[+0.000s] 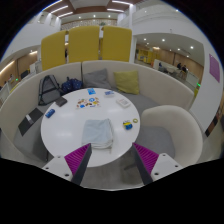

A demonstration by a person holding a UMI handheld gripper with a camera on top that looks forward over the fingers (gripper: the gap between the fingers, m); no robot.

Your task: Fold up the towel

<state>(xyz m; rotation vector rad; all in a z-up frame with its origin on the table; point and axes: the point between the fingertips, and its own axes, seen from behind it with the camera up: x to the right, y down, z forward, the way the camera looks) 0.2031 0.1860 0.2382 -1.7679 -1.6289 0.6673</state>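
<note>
Over the table: from the gripper view, I held the gripper [113, 160] high above a round white table [70, 130], looking down on it from well apart.
Gripper: its two fingers stood wide apart with nothing between them; I saw the magenta pads [78, 156] on their inner faces, one at each side.
Towel: a pale grey-white towel [99, 132] lay bunched on the table's near part, just beyond the fingertips and roughly midway between them, touching neither.
Small items near the towel: a small blue-and-yellow thing [128, 123] sat just to the right of the towel; I could not tell what it was.
Far side of the table: a few flat cards or packets [88, 101] lay near the far edge, with a white sheet [121, 102] beside them and a dark flat object [60, 101] to their left.
Table's left edge: a grey, flat, laptop-like thing [29, 121] rested at the left rim.
Seating: a curved grey bench [100, 74] wrapped around the far side of the table, with a yellow-green cushion [127, 82] and a dark bag [49, 90] on it.
Right side: a white rounded chair back [176, 128] stood close to the table.
Background: yellow panels [85, 43] rose behind the bench under strips of ceiling light [62, 9].
</note>
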